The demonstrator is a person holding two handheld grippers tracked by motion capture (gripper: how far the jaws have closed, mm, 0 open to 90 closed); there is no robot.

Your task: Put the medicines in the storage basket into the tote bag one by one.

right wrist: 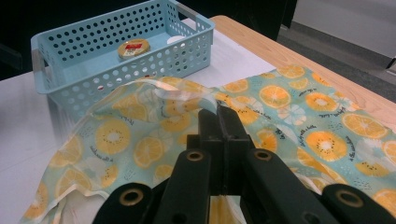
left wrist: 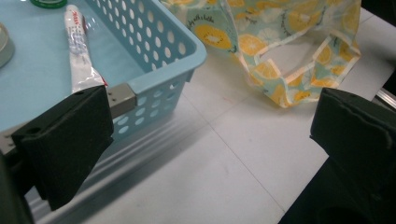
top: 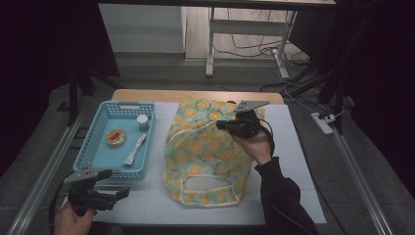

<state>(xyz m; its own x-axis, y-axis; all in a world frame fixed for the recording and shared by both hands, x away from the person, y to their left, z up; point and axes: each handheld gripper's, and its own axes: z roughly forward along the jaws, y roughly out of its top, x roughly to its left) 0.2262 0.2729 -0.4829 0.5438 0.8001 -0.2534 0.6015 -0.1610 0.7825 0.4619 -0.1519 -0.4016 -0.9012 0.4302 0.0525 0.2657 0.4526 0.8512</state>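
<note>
The work in hand looks like packing the basket's contents into the bag, and by my reading it is at its opening stage. The right hand-held gripper (top: 226,125) has its jaws clamped together on a fold of the thin plastic tote bag printed with orange slices on a pale green ground (top: 205,152), pinching the upper layer near the bag's mouth; in the right gripper view the film (right wrist: 184,93) rises in a small peak just ahead of the closed jaws. The bag otherwise lies flat on the white-covered desk (top: 293,147), its cut-out handle (top: 208,182) at the end nearer the person.

The left hand-held gripper (top: 115,195) holds nothing, its jaws spread wide, and sits just short of the near corner of the light blue perforated plastic basket (top: 98,142). Beyond its left pad, inside the basket, lies a slim white tube with red lettering (left wrist: 77,51); farther in are a round flat tin with a red and yellow lid (top: 116,137) and a small white jar with a green base (top: 142,122).

So nothing appears packed yet: all three items sit in the basket. Left to do, I judge: hold the mouth open, then carry each item across.
</note>
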